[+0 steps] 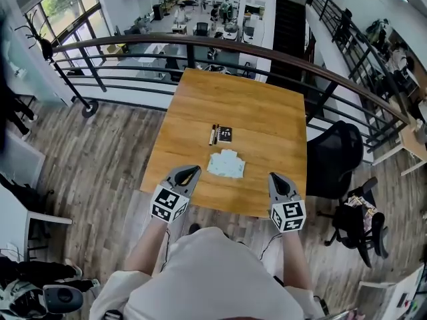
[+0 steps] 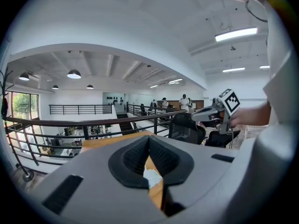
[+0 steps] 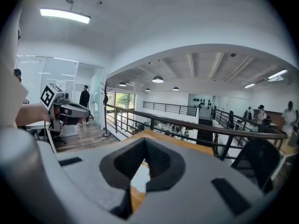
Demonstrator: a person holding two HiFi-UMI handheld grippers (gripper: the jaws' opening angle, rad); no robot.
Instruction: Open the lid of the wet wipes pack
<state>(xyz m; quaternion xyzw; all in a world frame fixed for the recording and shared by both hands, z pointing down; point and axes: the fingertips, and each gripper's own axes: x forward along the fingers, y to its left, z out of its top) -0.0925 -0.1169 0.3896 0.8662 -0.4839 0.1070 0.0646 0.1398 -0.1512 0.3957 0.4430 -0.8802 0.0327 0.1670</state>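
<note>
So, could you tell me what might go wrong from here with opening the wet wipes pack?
1. The left gripper and the right gripper are both shut and empty near the table's front edge; they must open before reaching the lid.
2. The wet wipes pack lies loose and flat; pulling its lid with one gripper would likely drag or lift it unless the other pins it.
3. The small dark object just beyond the pack could get knocked.
</note>
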